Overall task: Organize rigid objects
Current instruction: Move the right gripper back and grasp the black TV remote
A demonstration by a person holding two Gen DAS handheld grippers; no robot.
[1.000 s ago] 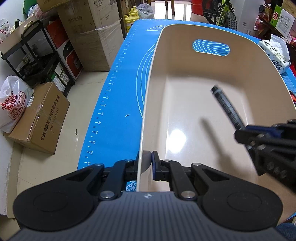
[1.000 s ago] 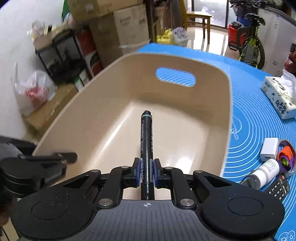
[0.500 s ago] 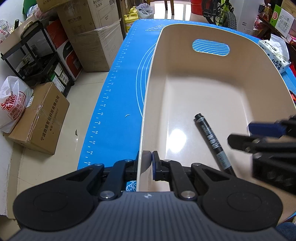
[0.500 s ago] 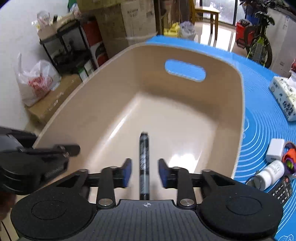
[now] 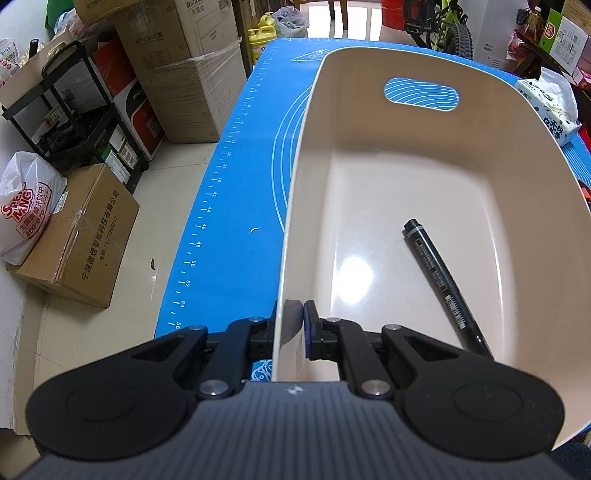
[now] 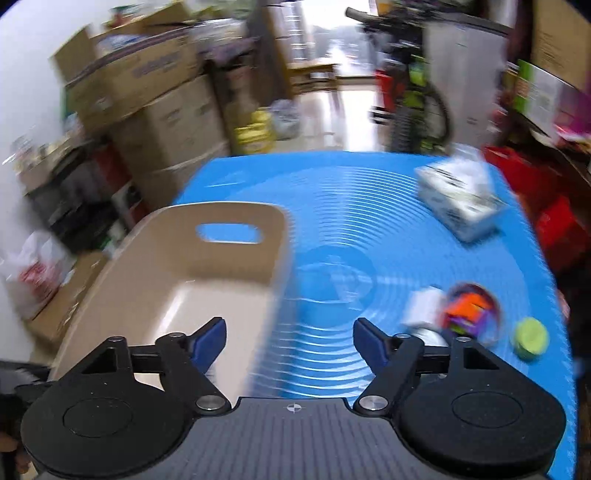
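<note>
A beige plastic bin [image 5: 524,155] with a handle slot stands on the blue mat [image 5: 240,192]. My left gripper [image 5: 295,325] is shut on the bin's near left rim. A black marker [image 5: 441,278] lies loose on the bin floor, right of centre. My right gripper [image 6: 290,341] is open and empty, raised above the mat just right of the bin [image 6: 177,266]. In the blurred right wrist view a white charger [image 6: 423,306], a multicoloured toy [image 6: 471,312] and a green round object [image 6: 530,338] lie on the mat [image 6: 351,229] to the right.
A tissue pack [image 6: 458,199] lies at the mat's far right; it also shows in the left wrist view [image 5: 550,107]. Cardboard boxes [image 5: 184,74], a black shelf [image 5: 66,122] and a plastic bag [image 5: 26,210] stand on the floor to the left. A bicycle [image 5: 443,22] is beyond the table.
My right gripper opened and let the marker go into the bin, then pulled up and to the right, out of the bin. The left gripper kept its hold on the rim.
</note>
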